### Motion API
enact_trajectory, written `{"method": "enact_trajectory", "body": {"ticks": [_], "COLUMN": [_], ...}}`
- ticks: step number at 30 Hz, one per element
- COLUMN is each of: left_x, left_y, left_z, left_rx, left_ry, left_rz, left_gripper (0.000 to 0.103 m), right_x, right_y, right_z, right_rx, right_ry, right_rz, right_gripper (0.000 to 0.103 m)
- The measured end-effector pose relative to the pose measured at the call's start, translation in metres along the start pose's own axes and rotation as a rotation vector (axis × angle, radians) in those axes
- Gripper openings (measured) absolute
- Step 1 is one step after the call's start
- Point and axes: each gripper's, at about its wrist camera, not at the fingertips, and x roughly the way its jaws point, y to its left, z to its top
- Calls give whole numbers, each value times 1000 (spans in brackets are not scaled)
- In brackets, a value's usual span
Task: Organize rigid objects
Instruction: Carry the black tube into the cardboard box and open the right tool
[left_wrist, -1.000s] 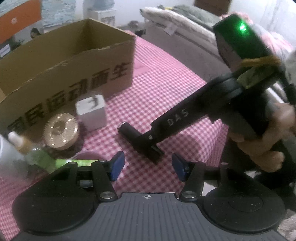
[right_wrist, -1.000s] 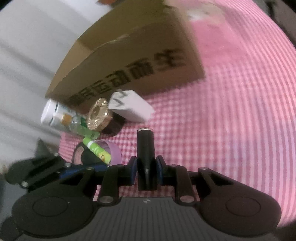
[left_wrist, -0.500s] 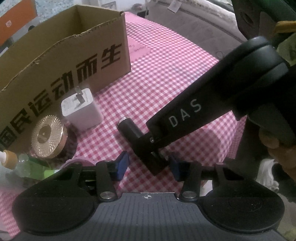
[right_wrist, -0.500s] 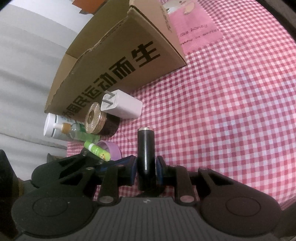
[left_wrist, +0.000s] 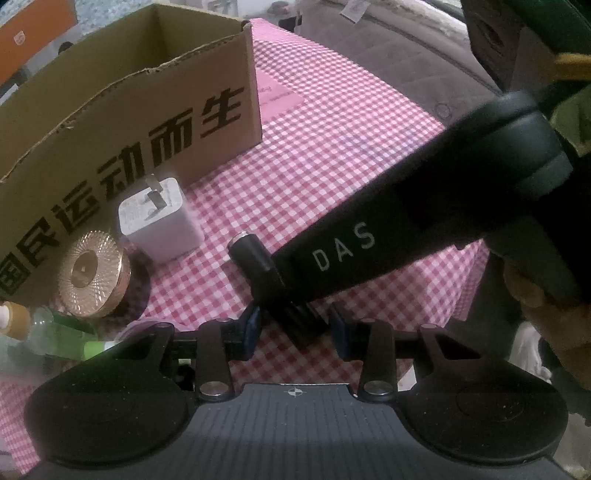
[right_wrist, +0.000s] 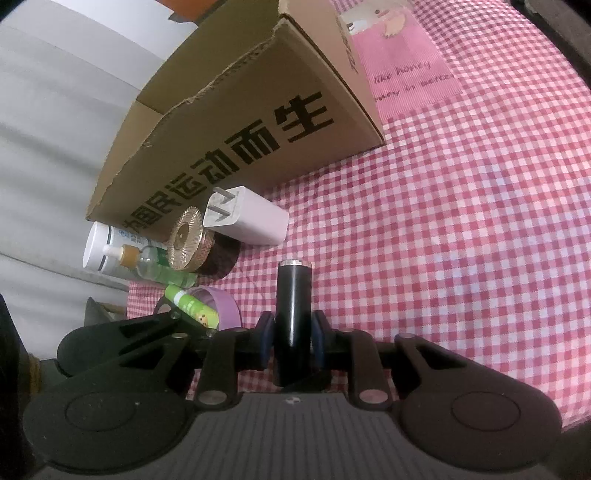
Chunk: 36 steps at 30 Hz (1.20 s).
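Observation:
My right gripper (right_wrist: 291, 332) is shut on a black cylinder with a silver end (right_wrist: 293, 295), held over the red checked cloth. In the left wrist view the same cylinder (left_wrist: 251, 254) sticks out of the right gripper's black arm marked DAS (left_wrist: 388, 229), just ahead of my left gripper (left_wrist: 293, 325), which is open and empty. An open cardboard box with black characters (left_wrist: 140, 122) stands behind; it also shows in the right wrist view (right_wrist: 258, 122). A white plug charger (right_wrist: 247, 218) and a gold-lidded jar (right_wrist: 192, 240) lie in front of it.
A white tube (right_wrist: 107, 251), a small dropper bottle (right_wrist: 147, 262), a green lip-balm stick (right_wrist: 192, 306) and a purple tape ring (right_wrist: 221, 310) crowd the cloth's left corner. A pink printed patch (right_wrist: 402, 62) lies by the box. A grey sofa (left_wrist: 388, 66) is beyond the table.
Both grippers have drawn closer together and nearer the box. The right gripper's arm now fills more of the left wrist view, and the cylinder's rear sits between my open left fingers.

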Motion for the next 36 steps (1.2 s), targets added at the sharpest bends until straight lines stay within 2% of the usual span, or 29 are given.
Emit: {"method": "enact_trajectory", "body": {"ticks": [6, 12, 15, 18, 21, 23, 25, 28, 33, 36], "left_x": [-5, -30, -57, -93, -127, -142, -151, -148, -105, -76], "left_y": [-1, -2, -2, 3, 19, 38, 65, 110, 161, 186], "left_z": [-3, -10, -14, -16, -13, -6, 4, 27, 59, 71], "left_rx": [0, 13, 20, 24, 12, -12, -55, -120, -157, -169], "left_ry": [-6, -85, -157, -253, -330, -350, -347, -302, -173, -100], "left_rz": [6, 14, 37, 92, 164, 193, 198, 186, 196, 213], "left_gripper": [37, 34, 33, 33, 33, 33, 33, 33, 33, 33], "right_x": [-4, -26, -47, -71, -88, -89, -83, -62, 6, 47], "right_y": [-5, 3, 22, 54, 93, 115, 135, 155, 160, 152], "right_z": [-4, -11, -16, -18, -5, 13, 36, 81, 162, 197], "right_rx": [17, 3, -43, -131, -232, -275, -316, -328, -254, -176], "right_ry": [-24, -85, -141, -216, -279, -289, -279, -217, -63, 30], "right_rz": [19, 27, 26, 33, 70, 107, 140, 174, 164, 168], "right_gripper": [23, 23, 23, 23, 23, 23, 23, 23, 23, 23]}}
